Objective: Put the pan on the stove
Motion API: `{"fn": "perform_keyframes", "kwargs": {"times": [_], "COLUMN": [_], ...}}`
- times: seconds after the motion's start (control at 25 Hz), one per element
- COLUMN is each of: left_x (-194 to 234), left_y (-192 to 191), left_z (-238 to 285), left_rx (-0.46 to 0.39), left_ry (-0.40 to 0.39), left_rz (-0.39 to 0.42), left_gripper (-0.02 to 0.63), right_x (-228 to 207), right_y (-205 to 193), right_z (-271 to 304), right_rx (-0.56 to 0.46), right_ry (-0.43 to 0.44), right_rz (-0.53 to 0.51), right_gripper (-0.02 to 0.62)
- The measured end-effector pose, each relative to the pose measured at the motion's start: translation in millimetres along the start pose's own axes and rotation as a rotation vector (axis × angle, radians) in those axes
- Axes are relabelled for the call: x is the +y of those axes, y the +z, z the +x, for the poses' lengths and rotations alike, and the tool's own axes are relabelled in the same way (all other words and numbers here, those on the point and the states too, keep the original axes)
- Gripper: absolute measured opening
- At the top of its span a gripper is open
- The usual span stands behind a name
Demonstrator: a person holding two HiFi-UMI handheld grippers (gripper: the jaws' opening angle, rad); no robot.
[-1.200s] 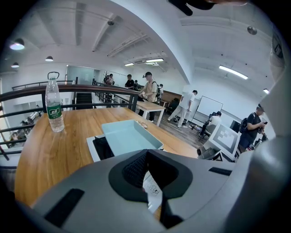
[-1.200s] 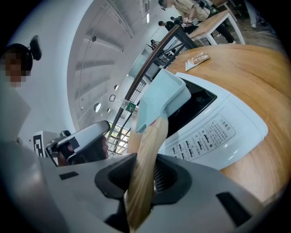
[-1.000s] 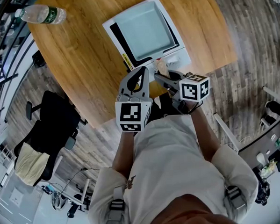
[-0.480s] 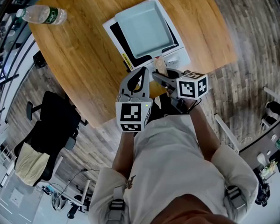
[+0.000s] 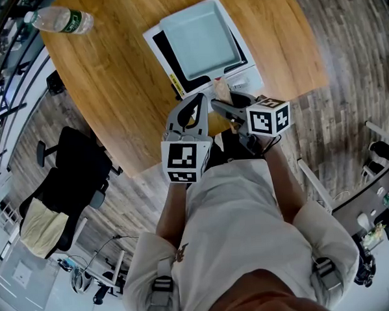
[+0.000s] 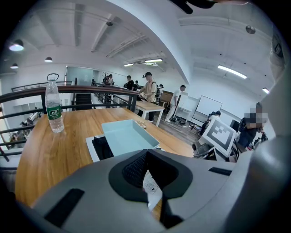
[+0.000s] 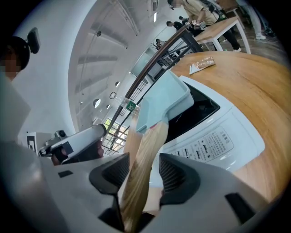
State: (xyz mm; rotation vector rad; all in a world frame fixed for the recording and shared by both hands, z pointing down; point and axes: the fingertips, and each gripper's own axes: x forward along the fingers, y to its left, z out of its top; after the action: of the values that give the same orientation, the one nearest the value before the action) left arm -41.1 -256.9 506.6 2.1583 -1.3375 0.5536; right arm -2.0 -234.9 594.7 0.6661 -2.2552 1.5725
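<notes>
The left tool hovers just short of the stove, jaws pressed together on nothing. The right tool has just been spreading its jaws, and the wooden handle lies loose between them. Beyond, the pan sits on the stove, on the table.

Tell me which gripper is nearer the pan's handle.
Right. The right gripper has the handle between its jaws, which have just been opening; the left gripper sits just left of it, jaws together.
</notes>
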Motion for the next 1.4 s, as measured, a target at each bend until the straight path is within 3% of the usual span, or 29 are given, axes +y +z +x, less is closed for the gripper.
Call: {"fn": "perform_keyframes", "kwargs": {"times": [0.52,1.0,1.2,1.4], "left_x": [-2.7,1.4,2.4,1.5], "left_y": [2.6,17.3,24.5,37.9], "left_z": [-0.1,-8.0,-16.8,-29.5], "left_rx": [-0.013,-0.051,-0.076,-0.126], "left_ry": [-0.009,-0.019,-0.031,-0.051], "left_rz": [0.008,0.002,-0.001,0.019], "left_gripper": [0.018,0.018,0.018,0.018], "right_x": [-9.9,-17.1,0.8,38.6], "right_y": [8.8,39.3,62.0,86.2], "right_z": [-17.1,-54.6,-80.5,-102.3], "right_rx": [-0.062,-0.185,-0.276,-0.384], "right_ry": [-0.061,-0.184,-0.252,-0.283], "right_rz": [-0.043,-0.127,-0.23,-0.367], "right_gripper": [0.281,0.285,0.248,0.167]}}
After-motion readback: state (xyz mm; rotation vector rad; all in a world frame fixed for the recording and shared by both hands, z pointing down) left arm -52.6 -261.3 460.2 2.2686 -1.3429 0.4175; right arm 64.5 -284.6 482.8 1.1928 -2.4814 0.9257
